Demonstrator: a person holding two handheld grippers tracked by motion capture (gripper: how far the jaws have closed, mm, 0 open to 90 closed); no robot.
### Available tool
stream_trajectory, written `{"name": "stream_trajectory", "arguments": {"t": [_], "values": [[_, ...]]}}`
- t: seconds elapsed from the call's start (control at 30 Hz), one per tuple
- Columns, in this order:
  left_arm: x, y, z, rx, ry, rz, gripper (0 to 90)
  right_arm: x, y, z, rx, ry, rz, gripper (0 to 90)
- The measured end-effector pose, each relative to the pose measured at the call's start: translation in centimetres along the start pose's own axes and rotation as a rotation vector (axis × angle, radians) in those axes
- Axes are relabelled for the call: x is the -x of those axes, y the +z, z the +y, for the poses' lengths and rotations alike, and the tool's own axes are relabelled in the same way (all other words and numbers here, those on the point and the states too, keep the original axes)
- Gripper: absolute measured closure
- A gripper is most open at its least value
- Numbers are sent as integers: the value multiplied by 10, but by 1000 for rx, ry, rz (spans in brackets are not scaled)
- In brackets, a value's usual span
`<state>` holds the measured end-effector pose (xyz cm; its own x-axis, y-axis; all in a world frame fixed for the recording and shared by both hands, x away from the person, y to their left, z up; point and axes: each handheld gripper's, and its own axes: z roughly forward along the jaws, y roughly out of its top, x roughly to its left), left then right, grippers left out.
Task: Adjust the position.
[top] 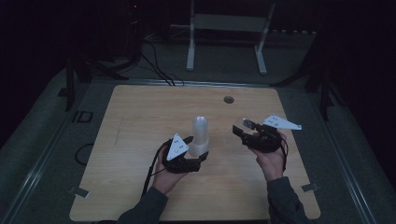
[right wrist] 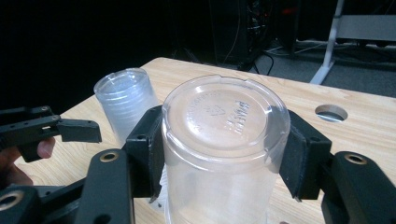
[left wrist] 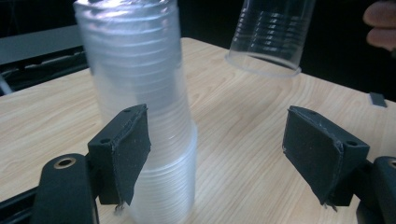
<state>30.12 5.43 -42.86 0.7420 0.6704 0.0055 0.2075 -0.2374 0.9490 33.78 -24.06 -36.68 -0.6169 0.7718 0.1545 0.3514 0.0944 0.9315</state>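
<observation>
Right gripper (right wrist: 219,154) fingers clamp an upside-down clear plastic cup (right wrist: 224,140); beside it, left gripper (left wrist: 217,149) fingers gape, one pad touching the cup stack (left wrist: 140,102).

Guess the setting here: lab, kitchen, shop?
Probably a lab or recording room, not a kitchen. A bare wooden table with a cable hole stands on grey carpet, cables trail across the floor, and a white metal stand is behind it. The surroundings are dark.
</observation>
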Motion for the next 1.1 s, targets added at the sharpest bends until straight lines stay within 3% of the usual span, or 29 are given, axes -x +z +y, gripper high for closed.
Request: {"name": "stream_trajectory", "arguments": {"t": [0.33,0.63,1.1], "values": [[12,8,4,-5,39,-41,229,4,1,-13,-2,49,26,409],[18,15,10,-1,48,-64,228,7,2,-24,-1,104,58,409],[26,32,14,-7,56,-86,228,5,2,-32,-3,131,71,409]]}}
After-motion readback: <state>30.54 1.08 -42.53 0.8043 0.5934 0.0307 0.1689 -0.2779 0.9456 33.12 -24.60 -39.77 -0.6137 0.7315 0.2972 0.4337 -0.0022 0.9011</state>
